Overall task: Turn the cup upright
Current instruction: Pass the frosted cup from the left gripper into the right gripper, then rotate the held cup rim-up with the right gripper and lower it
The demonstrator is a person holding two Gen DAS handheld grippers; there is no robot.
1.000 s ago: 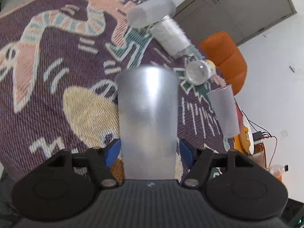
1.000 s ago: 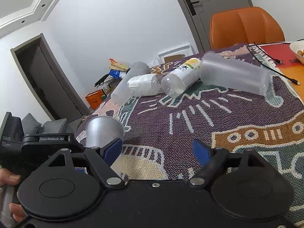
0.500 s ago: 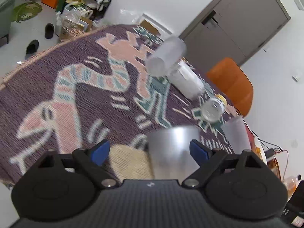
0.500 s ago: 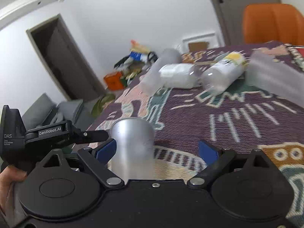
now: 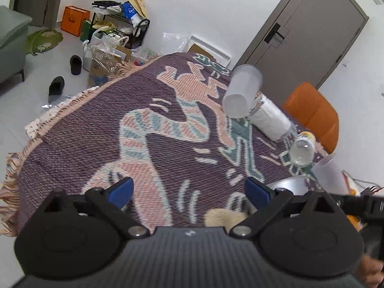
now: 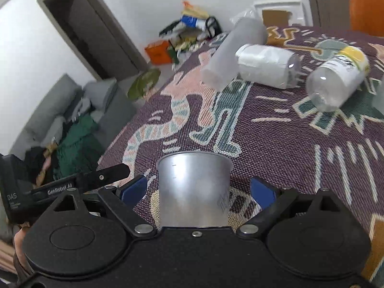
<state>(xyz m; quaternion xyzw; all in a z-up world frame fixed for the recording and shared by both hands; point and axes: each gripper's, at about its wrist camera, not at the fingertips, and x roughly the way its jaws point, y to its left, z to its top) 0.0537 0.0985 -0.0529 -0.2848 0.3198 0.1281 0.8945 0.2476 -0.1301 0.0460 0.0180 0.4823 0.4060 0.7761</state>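
A silver metal cup (image 6: 194,189) stands on the patterned cloth with its rimmed end up. It sits between the blue pads of my right gripper (image 6: 198,190), which is open; a gap shows on both sides of the cup. In the left wrist view only a sliver of the cup (image 5: 289,183) shows behind the right finger. My left gripper (image 5: 189,189) is open and empty, off to the cup's left; its black body (image 6: 72,184) shows in the right wrist view.
On the woven cloth (image 5: 156,144) farther back lie a frosted cup (image 6: 230,55), a white-wrapped jar (image 6: 266,64) and a clear bottle with a yellow cap (image 6: 336,79). Another frosted cup (image 5: 328,172) lies at the right. An orange chair (image 5: 314,115) stands behind the table.
My left gripper opened, let go of the silver cup and drew back to the left. My right gripper moved in so the cup now stands between its open fingers.
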